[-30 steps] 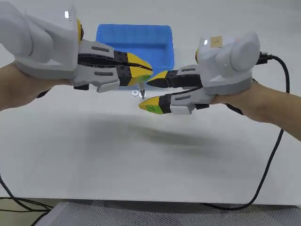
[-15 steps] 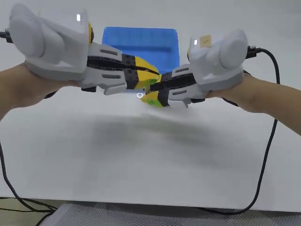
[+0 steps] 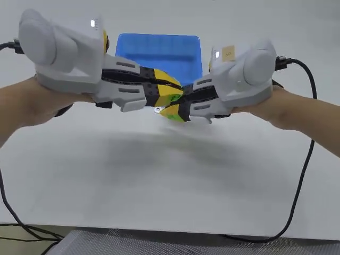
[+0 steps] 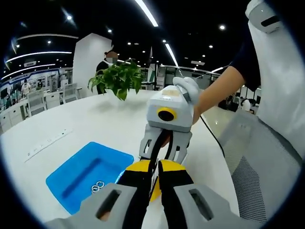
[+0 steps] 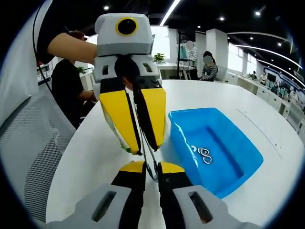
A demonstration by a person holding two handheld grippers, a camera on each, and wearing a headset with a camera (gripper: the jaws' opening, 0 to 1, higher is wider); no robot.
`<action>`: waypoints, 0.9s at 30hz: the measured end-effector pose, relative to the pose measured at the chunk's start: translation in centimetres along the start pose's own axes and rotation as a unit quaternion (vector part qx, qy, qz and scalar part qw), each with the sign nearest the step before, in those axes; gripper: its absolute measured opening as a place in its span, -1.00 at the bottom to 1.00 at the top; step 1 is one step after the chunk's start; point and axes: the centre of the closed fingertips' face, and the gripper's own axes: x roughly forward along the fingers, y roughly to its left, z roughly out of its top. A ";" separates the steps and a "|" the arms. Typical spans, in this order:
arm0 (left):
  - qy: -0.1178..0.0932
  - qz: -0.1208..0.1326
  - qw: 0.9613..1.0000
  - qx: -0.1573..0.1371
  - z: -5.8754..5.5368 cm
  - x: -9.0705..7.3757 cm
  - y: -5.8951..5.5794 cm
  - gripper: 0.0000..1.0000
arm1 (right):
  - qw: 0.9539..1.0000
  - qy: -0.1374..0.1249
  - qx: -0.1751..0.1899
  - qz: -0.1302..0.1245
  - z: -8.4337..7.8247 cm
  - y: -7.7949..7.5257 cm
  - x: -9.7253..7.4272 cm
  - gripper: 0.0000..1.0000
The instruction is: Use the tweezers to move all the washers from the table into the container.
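Closing from their spread a second ago, the right tongs (image 3: 178, 104) now pinch the thin metal tweezers (image 5: 147, 148) clamped in the left tongs (image 3: 175, 91), probably readying a grab at the silver washer (image 3: 158, 110) on the white worktop (image 3: 159, 175), just before the blue plastic container (image 3: 164, 53).

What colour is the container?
The container is blue; the right gripper view shows it best.

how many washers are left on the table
1: a washer on the table beneath the tips of the left gripper and right gripper, before the blue container. They may hide others.
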 end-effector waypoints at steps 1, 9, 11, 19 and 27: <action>-0.001 -0.001 1.000 -0.002 0.0 -0.1 -0.1 -0.74 | 1.000 -0.001 0.001 -0.003 0.0 -0.1 0.0 -0.79; -0.010 0.004 1.000 0.003 0.7 -2.2 -1.0 -0.55 | 1.000 0.002 -0.004 -0.007 -0.1 0.0 -0.3 -0.81; -0.035 0.019 0.999 -0.023 1.2 -3.0 -1.2 -0.51 | 1.000 0.001 -0.002 -0.005 0.0 0.1 -0.3 -0.81; -0.038 0.083 0.994 -0.056 -0.8 -6.6 -1.1 -0.34 | 1.000 -0.005 -0.013 -0.011 1.6 0.4 -1.0 -0.81; -0.060 0.118 0.987 -0.091 -1.2 -9.0 -1.3 -0.10 | 0.999 -0.006 -0.034 -0.011 3.6 0.8 -2.0 -0.81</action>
